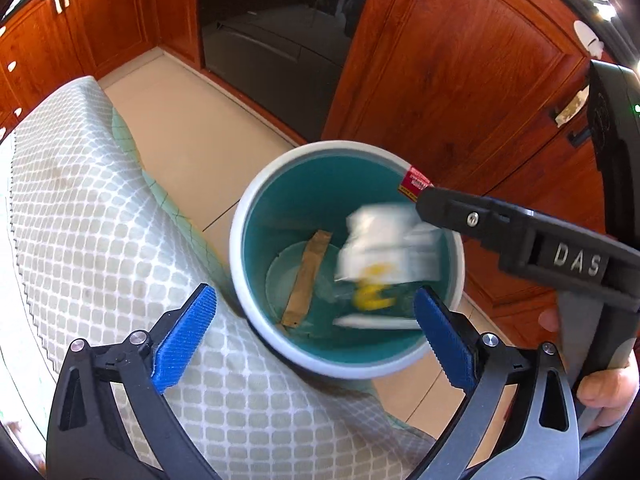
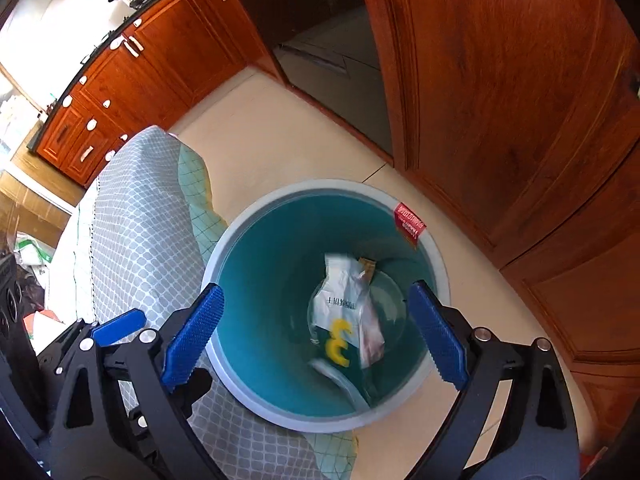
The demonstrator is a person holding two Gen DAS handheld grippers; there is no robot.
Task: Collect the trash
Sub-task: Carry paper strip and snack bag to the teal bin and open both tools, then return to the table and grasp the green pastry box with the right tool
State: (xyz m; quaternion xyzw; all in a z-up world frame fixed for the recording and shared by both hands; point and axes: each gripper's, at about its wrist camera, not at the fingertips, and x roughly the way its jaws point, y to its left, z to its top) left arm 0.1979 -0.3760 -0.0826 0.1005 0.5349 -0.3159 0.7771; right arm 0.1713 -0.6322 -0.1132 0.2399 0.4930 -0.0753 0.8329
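Note:
A round bin with a pale rim (image 1: pixel 256 200) and teal inside stands on the floor; it also shows in the right wrist view (image 2: pixel 224 248). A white wrapper with a yellow mark (image 1: pixel 380 244) is blurred, in the air inside the bin; it shows in the right wrist view (image 2: pixel 344 312). A brown paper strip (image 1: pixel 306 280) lies at the bottom. A red label (image 1: pixel 416 182) sits at the rim. My left gripper (image 1: pixel 316 340) is open above the bin's near side. My right gripper (image 2: pixel 316 336) is open over the bin, empty.
A table with a grey-white patterned cloth (image 1: pixel 100 220) stands left of the bin. Wooden cabinet doors (image 1: pixel 460 60) rise behind it, with a dark glass appliance front (image 1: pixel 272 32). Beige floor tiles (image 1: pixel 180 128) lie around the bin.

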